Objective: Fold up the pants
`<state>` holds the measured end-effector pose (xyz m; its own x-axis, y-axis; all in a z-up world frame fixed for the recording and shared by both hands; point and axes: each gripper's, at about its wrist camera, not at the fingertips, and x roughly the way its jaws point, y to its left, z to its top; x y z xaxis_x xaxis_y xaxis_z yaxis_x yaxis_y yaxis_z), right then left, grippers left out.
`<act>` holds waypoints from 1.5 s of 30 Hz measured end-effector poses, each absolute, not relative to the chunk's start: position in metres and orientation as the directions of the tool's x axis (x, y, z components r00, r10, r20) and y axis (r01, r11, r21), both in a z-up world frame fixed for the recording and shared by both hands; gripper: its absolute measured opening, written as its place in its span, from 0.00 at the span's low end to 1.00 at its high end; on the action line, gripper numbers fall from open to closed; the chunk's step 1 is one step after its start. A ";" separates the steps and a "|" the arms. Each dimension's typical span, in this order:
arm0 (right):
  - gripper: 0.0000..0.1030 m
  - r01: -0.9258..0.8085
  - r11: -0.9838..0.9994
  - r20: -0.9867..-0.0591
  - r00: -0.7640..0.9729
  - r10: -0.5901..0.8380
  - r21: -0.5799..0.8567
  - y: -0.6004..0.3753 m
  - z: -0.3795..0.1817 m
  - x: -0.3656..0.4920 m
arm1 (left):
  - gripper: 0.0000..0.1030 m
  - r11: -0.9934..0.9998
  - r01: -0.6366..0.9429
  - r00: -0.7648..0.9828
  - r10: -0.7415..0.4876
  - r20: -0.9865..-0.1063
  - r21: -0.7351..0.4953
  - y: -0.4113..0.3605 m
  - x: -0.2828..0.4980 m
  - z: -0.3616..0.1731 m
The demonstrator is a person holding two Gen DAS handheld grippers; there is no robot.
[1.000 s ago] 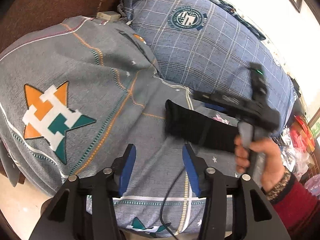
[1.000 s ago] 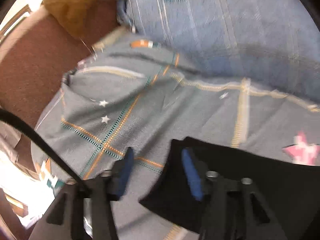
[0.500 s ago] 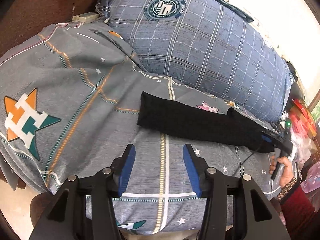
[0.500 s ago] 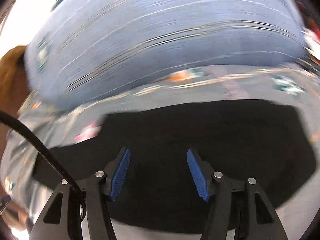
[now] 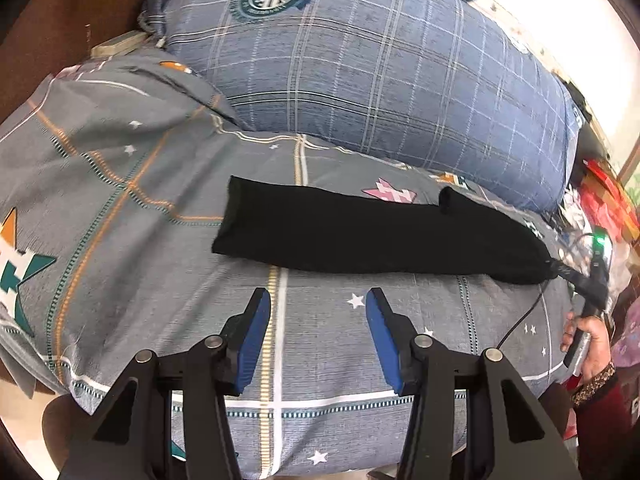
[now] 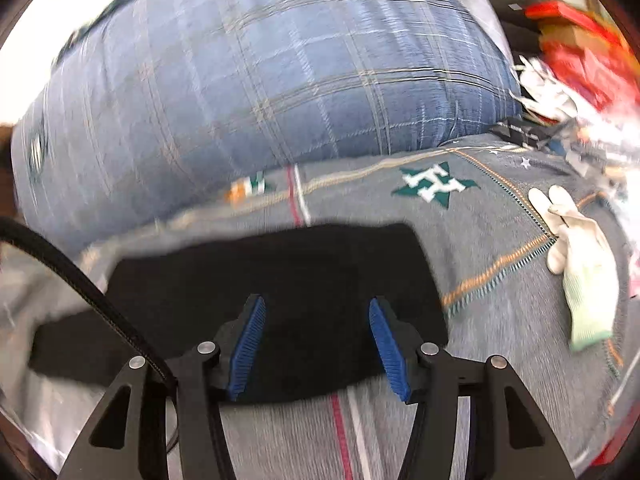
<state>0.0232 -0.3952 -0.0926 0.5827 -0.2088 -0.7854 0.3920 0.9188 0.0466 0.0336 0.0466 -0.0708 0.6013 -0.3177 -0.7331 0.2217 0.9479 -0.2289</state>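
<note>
Black pants [image 5: 360, 236] lie folded lengthwise in a long strip across the grey patterned bedsheet [image 5: 120, 200]. My left gripper [image 5: 318, 320] is open and empty, hovering just in front of the strip's middle. My right gripper [image 6: 316, 340] is open over the wide end of the pants [image 6: 280, 280], with nothing between its pads. In the left wrist view the right gripper [image 5: 560, 270] sits at the strip's right end, held by a hand.
A large blue plaid pillow [image 5: 380, 60] lies behind the pants. A white glove [image 6: 576, 264] lies on the sheet to the right. Red boxes and clutter [image 6: 580, 40] sit at the far right. The bed's front edge is near my left gripper.
The right gripper carried one end of the pants to the right, stretching them into a long strip, then let go and now hovers open over that end. My left gripper's view shifted right.
</note>
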 end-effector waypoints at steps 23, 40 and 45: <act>0.71 -0.354 0.888 -0.787 0.438 0.433 0.292 -0.162 -0.073 0.152 | 0.55 0.909 0.048 0.570 -0.365 -0.736 -0.414 0.107 0.121 -0.138; 0.72 -0.618 0.716 -0.884 0.070 0.462 0.325 0.034 -0.160 0.277 | 0.55 0.810 0.032 0.593 -0.487 -0.641 -0.585 0.124 0.140 -0.169; 0.37 -0.681 0.686 -0.913 0.062 0.402 0.256 0.060 -0.161 0.263 | 0.55 0.805 0.039 0.598 -0.493 -0.632 -0.592 0.126 0.136 -0.171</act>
